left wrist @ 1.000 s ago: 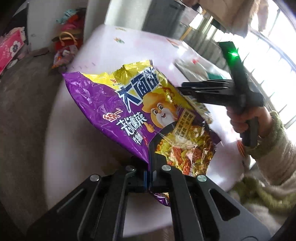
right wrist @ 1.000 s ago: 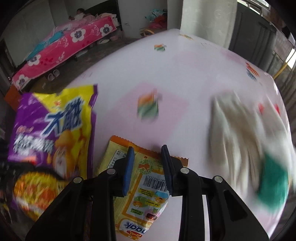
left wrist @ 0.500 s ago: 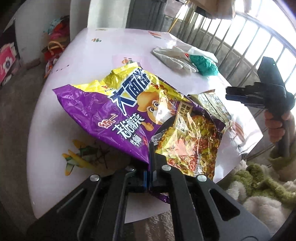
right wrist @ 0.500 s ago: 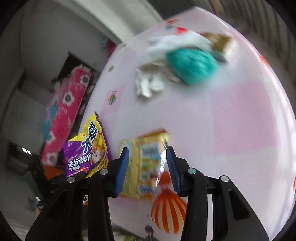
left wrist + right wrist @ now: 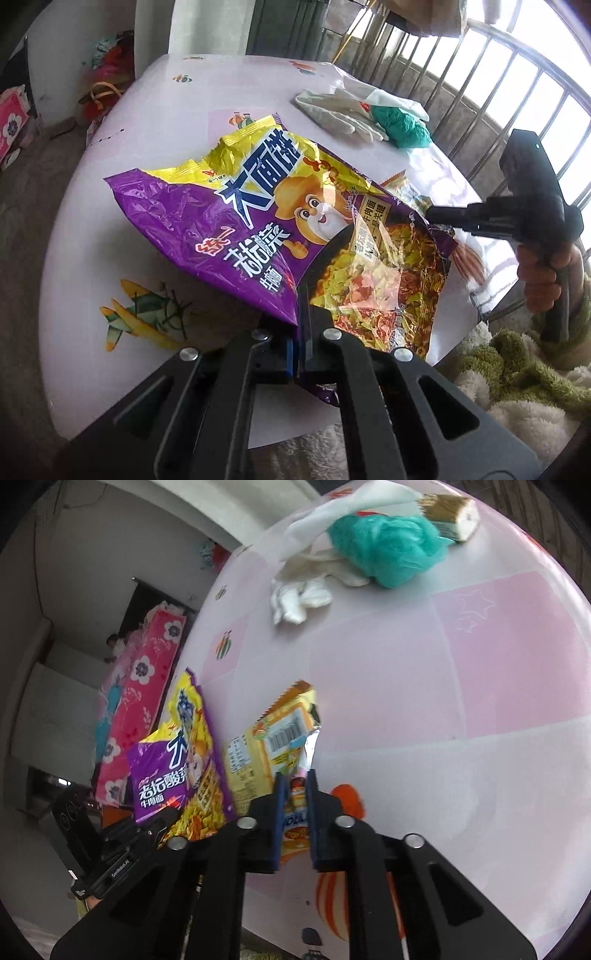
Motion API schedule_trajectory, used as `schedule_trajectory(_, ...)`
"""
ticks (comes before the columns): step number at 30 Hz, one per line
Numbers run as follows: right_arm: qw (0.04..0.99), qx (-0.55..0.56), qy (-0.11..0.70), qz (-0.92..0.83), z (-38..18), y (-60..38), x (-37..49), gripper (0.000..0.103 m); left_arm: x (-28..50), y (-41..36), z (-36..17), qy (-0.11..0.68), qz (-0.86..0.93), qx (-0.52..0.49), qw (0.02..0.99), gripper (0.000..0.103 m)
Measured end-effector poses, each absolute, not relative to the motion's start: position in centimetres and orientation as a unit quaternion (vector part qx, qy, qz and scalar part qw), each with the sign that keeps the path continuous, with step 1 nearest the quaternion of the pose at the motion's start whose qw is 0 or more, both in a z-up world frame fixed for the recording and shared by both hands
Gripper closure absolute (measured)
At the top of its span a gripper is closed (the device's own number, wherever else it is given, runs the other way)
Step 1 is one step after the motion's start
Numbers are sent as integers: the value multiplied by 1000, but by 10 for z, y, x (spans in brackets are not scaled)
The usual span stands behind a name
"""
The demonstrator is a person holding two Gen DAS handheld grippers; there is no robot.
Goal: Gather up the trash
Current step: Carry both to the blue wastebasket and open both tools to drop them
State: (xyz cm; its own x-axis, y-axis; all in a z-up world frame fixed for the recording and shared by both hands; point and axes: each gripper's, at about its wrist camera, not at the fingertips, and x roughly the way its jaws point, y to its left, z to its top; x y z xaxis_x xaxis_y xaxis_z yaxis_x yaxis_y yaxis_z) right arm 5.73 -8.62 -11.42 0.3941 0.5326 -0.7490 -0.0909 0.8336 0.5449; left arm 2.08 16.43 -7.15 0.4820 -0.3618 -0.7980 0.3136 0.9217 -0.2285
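Left wrist view: left claw (image 5: 297,314) clenched on the purple noodle bag (image 5: 280,229), lifted over the tabletop (image 5: 155,118). Right claw (image 5: 293,797) has its fingers narrowly apart around the yellow snack wrapper (image 5: 273,746); contact is unclear

The large purple-and-yellow foil noodle bag (image 5: 295,236) hides most of the small yellow snack packet (image 5: 410,190) behind it.

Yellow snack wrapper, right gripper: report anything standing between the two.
Nothing visible does. The right gripper already has its fingers on either side of the yellow snack wrapper, which lifts off the table. The purple noodle bag, pinched by the left gripper, hangs beside it.
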Motion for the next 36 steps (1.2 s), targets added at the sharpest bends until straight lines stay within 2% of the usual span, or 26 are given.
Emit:
schedule_trajectory(9,864,167,443,172,-70,-100,39,99,11,165,-36,423,-209,-38,881,103)
schedule_trajectory(19,915,218,330,78,-10,-202,-7,100,25,113,21,370,-313,-22,874,103)
schedule_trajectory(27,933,279,209,-88,14,-330,-111,99,46,0,51,344,-455,-3,822,103)
schedule_trajectory(33,909,296,166,-243,3,-401,-171,99,73,-125,38,397,-516,1,759,103)
schedule_trajectory(36,889,293,172,-306,-8,-429,-187,99,85,-188,23,418,-523,23,743,103)
